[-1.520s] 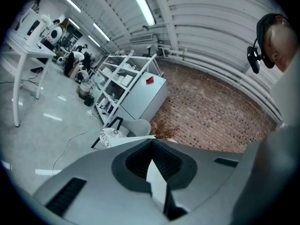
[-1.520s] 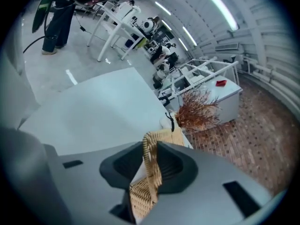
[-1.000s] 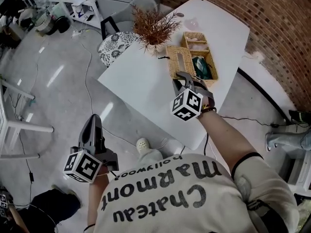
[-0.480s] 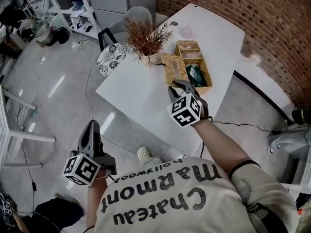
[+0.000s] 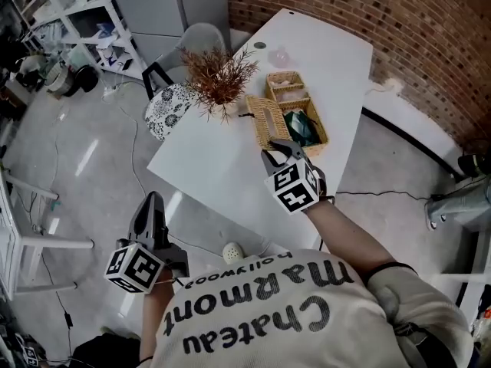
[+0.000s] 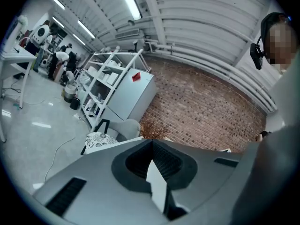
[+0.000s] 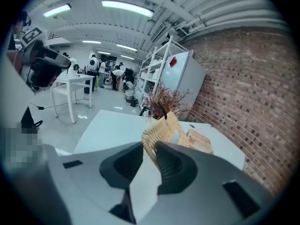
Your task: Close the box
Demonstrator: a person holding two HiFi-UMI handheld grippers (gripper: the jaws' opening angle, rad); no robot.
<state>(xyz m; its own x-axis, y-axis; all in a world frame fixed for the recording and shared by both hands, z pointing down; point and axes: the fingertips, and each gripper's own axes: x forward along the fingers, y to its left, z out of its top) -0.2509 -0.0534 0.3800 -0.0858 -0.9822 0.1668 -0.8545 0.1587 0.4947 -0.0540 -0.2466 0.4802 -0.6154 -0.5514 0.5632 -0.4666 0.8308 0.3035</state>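
On the white table (image 5: 222, 167), the woven box (image 5: 316, 141) is seen open, its lid (image 5: 265, 121), likely light and stiff, best pushed down at its top edge by the empty, parted right gripper (image 5: 278, 150) nearby, while the left gripper (image 5: 152, 198) is held closed on nothing, well away.

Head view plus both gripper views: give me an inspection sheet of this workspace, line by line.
Surface: white table, mostly bare.
Job's things: wicker box, lid open.
Clutter: dried plant on the table.
Grippers: right hand-held gripper jaws apart, lid's edge seen between them; left hand-held gripper shut, empty, low over the floor.
Cables: cable on the floor beside the table.
Surroundings: brick wall, shelving, chair.
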